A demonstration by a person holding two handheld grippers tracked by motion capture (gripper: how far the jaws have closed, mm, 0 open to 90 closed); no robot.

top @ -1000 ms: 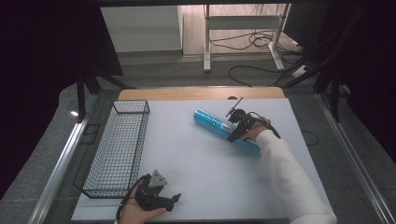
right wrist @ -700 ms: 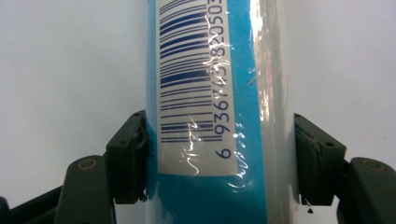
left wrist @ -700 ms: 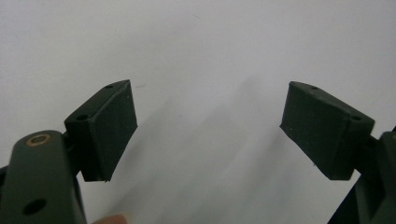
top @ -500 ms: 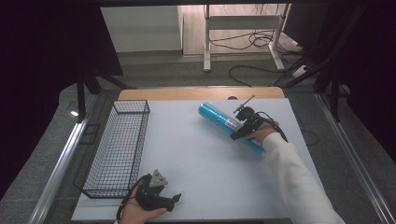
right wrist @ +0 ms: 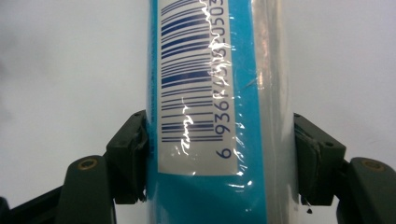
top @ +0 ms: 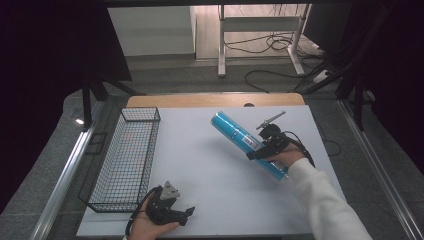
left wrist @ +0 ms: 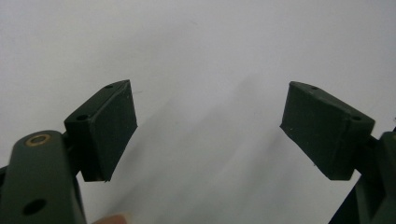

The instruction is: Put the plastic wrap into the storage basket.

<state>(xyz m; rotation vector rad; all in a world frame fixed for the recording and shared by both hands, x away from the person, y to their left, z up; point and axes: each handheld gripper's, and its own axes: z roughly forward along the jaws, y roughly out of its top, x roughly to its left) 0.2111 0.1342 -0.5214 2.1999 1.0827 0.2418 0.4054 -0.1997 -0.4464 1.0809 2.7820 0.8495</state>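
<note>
A long blue tube (top: 235,131) in clear wrap, with a white barcode label (right wrist: 196,74), is lifted off the white table (top: 220,200) at the right, tilted with its far end up and to the left. My right gripper (top: 260,150) is shut on the blue tube (right wrist: 210,93) near its middle; both pads press on its sides. My left gripper (top: 186,216) rests at the table's front left edge, held in a hand, jaws apart. Between its pads (left wrist: 109,126) there is only bare table.
A black wire basket (top: 125,160) stands along the left side of the table. A wooden strip (top: 210,100) edges the far side. Cables (top: 270,45) and a desk frame lie on the floor beyond.
My right gripper has lifted the blue tube and carried it a little to the right and away from the basket. The left gripper has not moved.
</note>
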